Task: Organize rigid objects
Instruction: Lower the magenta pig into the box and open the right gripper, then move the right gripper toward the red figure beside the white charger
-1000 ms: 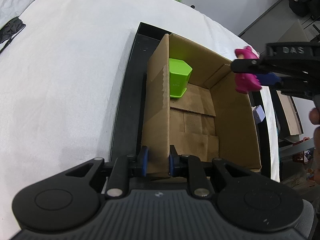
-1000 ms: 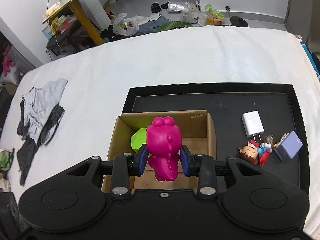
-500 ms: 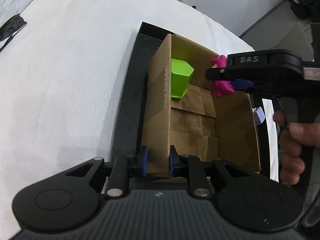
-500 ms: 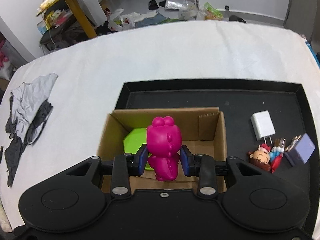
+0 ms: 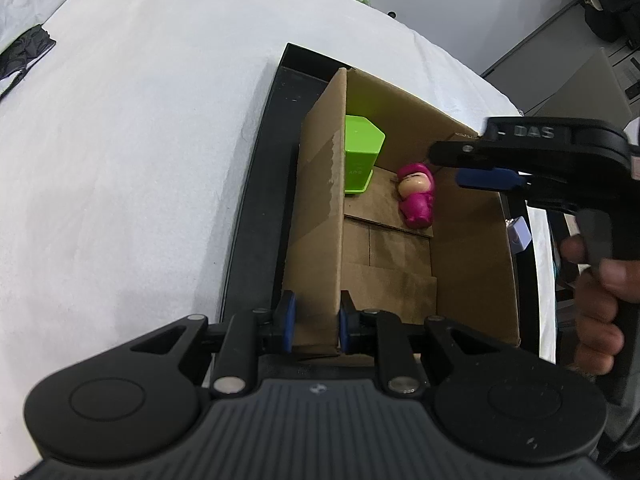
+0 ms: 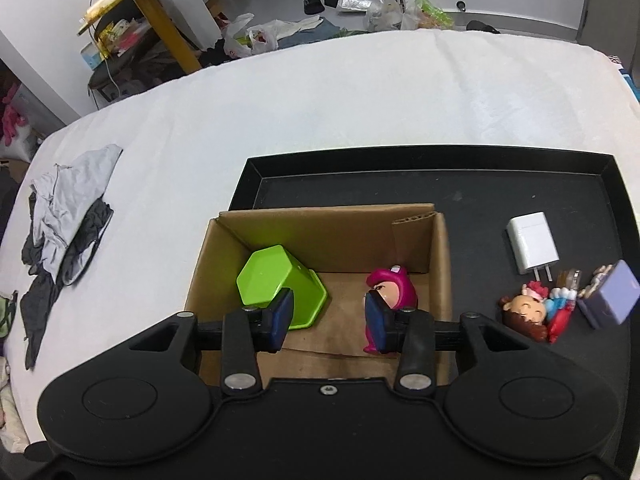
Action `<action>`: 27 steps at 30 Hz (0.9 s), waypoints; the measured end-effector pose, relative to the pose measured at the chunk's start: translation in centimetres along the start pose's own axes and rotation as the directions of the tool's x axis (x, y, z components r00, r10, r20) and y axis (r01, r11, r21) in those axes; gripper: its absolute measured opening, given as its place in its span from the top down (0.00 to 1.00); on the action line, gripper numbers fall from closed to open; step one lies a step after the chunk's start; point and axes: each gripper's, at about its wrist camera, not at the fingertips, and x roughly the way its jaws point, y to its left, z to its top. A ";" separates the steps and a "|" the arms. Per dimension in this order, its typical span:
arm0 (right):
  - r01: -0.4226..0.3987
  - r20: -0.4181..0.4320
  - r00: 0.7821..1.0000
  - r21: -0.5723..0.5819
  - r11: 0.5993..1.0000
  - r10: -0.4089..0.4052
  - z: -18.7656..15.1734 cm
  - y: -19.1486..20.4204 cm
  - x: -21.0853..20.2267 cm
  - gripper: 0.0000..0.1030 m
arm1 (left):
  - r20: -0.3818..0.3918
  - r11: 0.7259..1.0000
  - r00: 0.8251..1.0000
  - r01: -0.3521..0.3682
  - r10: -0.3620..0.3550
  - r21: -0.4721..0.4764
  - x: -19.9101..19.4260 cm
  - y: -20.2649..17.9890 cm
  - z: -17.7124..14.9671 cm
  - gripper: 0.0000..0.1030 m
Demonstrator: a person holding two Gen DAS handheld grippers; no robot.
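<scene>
An open cardboard box (image 5: pixel 320 208) (image 6: pixel 336 232) stands on a black tray (image 6: pixel 440 184) (image 5: pixel 256 184). My left gripper (image 5: pixel 314 326) is shut on the box's near left wall. Inside lie a green hexagonal cup (image 5: pixel 360 158) (image 6: pixel 276 282) and a magenta doll figure (image 5: pixel 416 194) (image 6: pixel 394 290), on its back on the box floor. My right gripper (image 6: pixel 328 320) (image 5: pixel 490 178) hangs over the box, its jaws opening, with nothing between them; the doll lies just behind the right fingertip.
On the tray right of the box lie a white charger (image 6: pixel 532 246), a small cartoon figurine (image 6: pixel 528 312) and a lilac block (image 6: pixel 610 298). Crumpled grey clothes (image 6: pixel 64 244) lie on the white cloth at the left. A hand (image 5: pixel 600 292) holds the right gripper.
The right gripper sank over the box and its jaws came apart. The magenta doll left them and now lies on the box floor. The left gripper kept its hold.
</scene>
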 end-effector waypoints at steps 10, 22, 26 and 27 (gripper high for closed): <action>-0.055 0.025 0.998 0.029 0.998 0.055 -0.1 -2.0 -3.3 0.61 | -0.003 1.000 1.000 -0.008 0.008 0.004 0.1 -0.2 0.0 0.81; -0.050 0.052 0.998 0.048 0.998 0.047 0.0 -5.4 -6.3 0.57 | 0.004 1.000 1.000 -0.018 0.018 0.002 0.0 -0.5 -0.1 0.81; -0.031 0.052 0.998 0.067 0.997 0.027 0.1 -7.4 -6.8 0.56 | -0.005 1.000 1.000 -0.015 0.015 0.003 0.1 -0.6 0.0 0.81; -0.027 0.053 0.998 0.074 0.997 0.023 0.1 -7.9 -6.9 0.56 | -0.005 1.000 1.000 -0.016 0.016 0.004 0.1 -0.6 0.0 0.81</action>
